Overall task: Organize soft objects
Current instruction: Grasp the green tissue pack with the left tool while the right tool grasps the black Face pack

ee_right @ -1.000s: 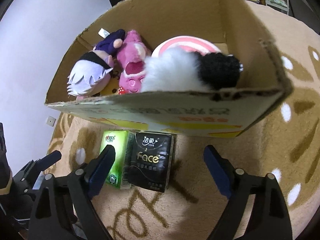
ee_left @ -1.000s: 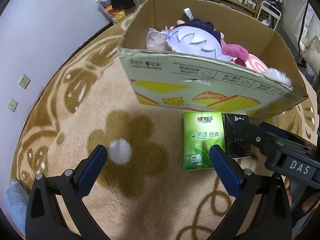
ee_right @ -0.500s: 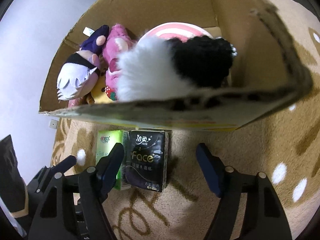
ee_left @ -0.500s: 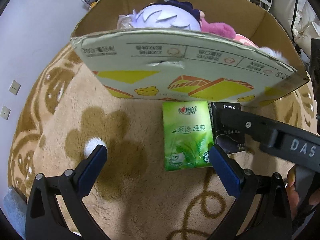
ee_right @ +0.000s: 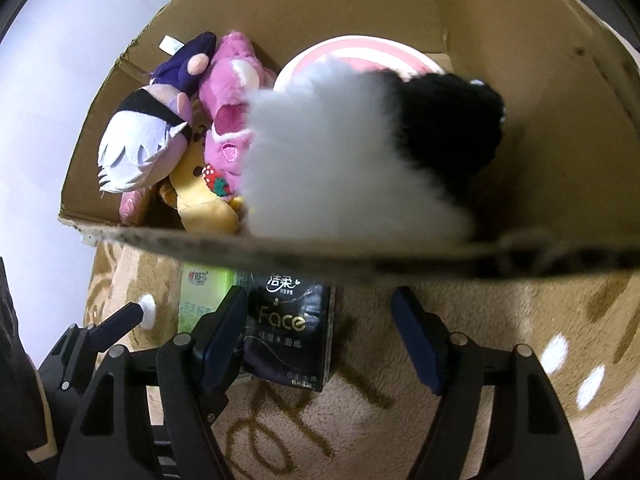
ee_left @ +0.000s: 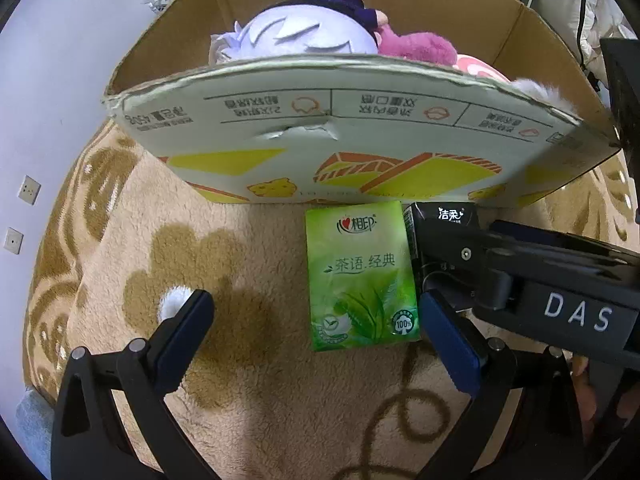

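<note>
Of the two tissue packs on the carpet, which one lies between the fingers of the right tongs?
The black tissue pack, printed "Face". It lies between the open fingers of the right tongs. The green tissue pack lies beside it, outside those fingers.

Plushies (ee_right: 352,152) in cardboard box (ee_right: 540,92)

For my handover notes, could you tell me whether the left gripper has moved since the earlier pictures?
Yes. The left gripper has come closer to the cardboard box and further over the green tissue pack.

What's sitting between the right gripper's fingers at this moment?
The black tissue pack lies between the right gripper's open fingers, nearer one finger, with bare carpet beside it; right wrist view.
</note>
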{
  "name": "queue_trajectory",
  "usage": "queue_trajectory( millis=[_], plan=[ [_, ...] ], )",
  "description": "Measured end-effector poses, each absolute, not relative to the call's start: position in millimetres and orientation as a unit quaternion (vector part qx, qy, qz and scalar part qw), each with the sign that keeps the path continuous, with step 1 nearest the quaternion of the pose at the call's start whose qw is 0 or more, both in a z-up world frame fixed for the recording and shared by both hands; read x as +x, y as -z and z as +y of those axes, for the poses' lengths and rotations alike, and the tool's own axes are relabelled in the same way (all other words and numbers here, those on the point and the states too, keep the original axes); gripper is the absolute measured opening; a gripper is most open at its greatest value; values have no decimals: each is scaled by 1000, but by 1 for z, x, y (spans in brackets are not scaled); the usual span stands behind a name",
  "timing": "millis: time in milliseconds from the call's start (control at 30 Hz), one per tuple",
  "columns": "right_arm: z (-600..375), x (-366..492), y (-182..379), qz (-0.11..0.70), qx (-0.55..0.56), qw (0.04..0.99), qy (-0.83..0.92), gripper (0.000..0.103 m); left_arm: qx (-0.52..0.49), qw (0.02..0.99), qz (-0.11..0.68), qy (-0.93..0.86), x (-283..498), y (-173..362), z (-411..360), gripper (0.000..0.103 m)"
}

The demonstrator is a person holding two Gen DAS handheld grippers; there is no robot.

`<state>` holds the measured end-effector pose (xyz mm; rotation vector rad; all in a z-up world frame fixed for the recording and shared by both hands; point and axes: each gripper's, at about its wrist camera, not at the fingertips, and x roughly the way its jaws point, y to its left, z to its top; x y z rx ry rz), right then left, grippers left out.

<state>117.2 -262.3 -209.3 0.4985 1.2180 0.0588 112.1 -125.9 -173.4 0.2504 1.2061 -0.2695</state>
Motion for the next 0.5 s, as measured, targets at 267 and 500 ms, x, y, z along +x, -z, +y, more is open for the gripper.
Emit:
queue_trajectory(
  millis=[267,500],
  plan=[
    [-254,122,210,568,226,791,-21,80,122,801,575,113,124,180,-130,101],
    [-242,122,211,566,210,797,-4,80,124,796,584,104,130,192,-129,101]
  ],
)
